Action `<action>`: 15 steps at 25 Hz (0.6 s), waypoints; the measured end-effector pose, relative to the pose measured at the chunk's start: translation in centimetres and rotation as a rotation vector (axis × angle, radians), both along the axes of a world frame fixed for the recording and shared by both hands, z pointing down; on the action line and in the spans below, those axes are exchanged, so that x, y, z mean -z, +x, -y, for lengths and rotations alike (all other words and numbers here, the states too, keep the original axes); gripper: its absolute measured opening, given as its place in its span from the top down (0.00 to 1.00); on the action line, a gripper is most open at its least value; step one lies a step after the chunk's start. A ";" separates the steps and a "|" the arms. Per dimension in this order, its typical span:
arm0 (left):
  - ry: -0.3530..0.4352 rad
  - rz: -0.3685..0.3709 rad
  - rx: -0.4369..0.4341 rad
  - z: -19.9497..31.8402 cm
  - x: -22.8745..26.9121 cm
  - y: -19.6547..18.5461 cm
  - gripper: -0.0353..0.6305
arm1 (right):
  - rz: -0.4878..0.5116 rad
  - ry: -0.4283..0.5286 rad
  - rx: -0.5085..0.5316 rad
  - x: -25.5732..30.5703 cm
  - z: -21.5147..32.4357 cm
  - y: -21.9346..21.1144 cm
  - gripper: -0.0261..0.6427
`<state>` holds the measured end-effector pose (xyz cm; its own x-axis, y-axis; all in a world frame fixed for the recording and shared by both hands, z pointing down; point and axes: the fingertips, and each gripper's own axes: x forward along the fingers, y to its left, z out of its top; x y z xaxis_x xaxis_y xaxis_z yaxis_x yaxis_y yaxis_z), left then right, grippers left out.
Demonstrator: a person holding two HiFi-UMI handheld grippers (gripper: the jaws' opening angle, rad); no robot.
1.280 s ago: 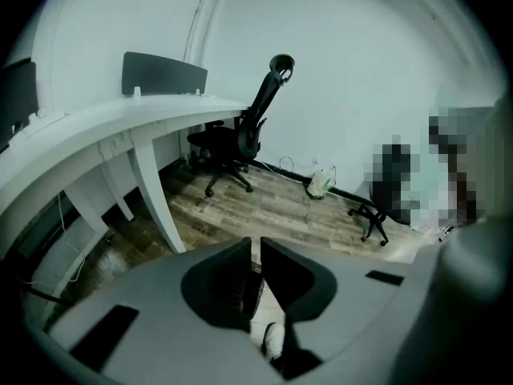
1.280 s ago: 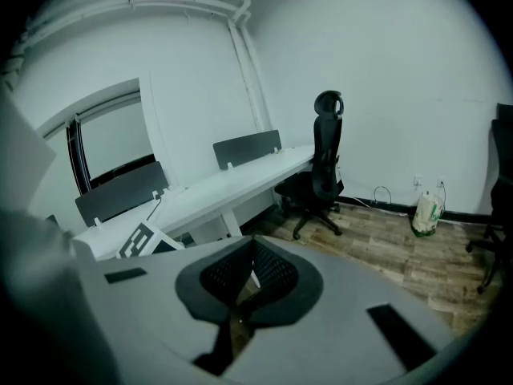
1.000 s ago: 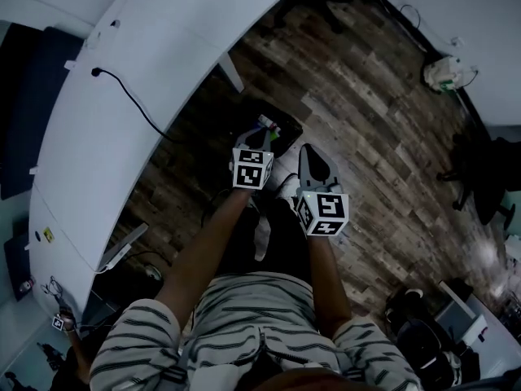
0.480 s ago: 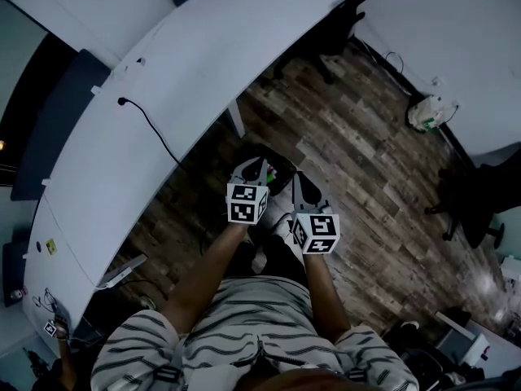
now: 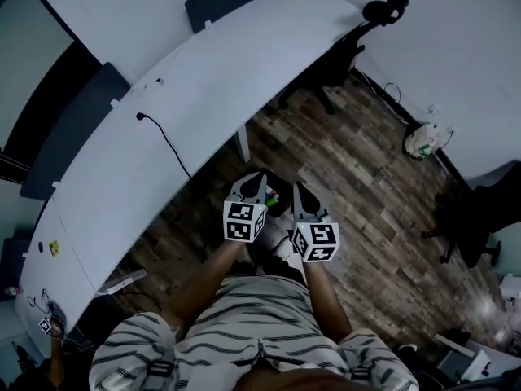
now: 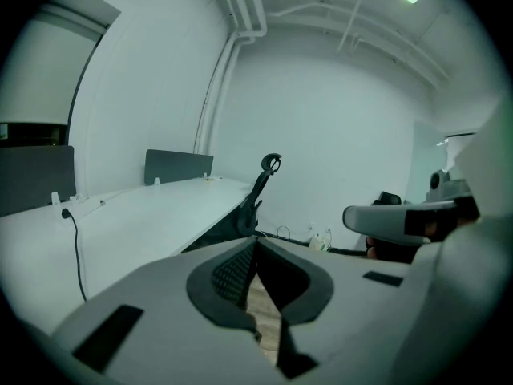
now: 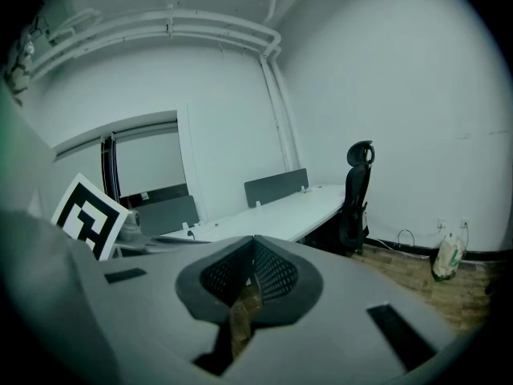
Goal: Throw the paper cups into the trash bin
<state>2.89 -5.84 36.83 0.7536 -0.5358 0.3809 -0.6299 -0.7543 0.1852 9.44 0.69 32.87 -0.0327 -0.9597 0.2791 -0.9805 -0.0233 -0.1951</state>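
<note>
Held side by side just ahead of a striped shirt (image 5: 244, 332), the left gripper (image 5: 257, 179) and right gripper (image 5: 299, 191) are seen w/ jaws fully closed and nothing between them. Just beyond and below, a dark trash bin (image 5: 278, 189) is glimpsed on the wood floor (image 5: 366, 177), mostly hidden by both tools. No paper cups are shown in any view; whether any lie in the bin can't be told. Farther off are a long white desk (image 5: 203, 80) w/ a black cable (image 5: 167, 141), then an office chair (image 5: 346, 55) and a white bag (image 5: 425, 139). Risk, as judged: a cup left elsewhere may be overlooked, or knocked over if the jaws aren't opened first.
</note>
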 end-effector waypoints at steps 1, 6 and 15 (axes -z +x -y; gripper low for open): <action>0.010 -0.003 -0.001 0.0 0.6 -0.2 0.91 | 0.001 0.005 0.005 0.3 0.1 -0.2 0.95; 0.055 -0.016 -0.005 -0.5 3.0 -0.6 0.91 | -0.011 0.034 0.025 2.0 0.2 -0.6 0.95; 0.096 -0.049 0.003 -0.5 5.0 -1.2 0.91 | -0.032 0.081 0.035 4.1 1.1 -0.8 0.95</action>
<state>1.73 -5.36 31.84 0.7681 -0.5705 0.2906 -0.6244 -0.7679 0.1431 8.67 -0.46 28.75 -0.0591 -0.9776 0.2019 -0.9862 0.0259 -0.1636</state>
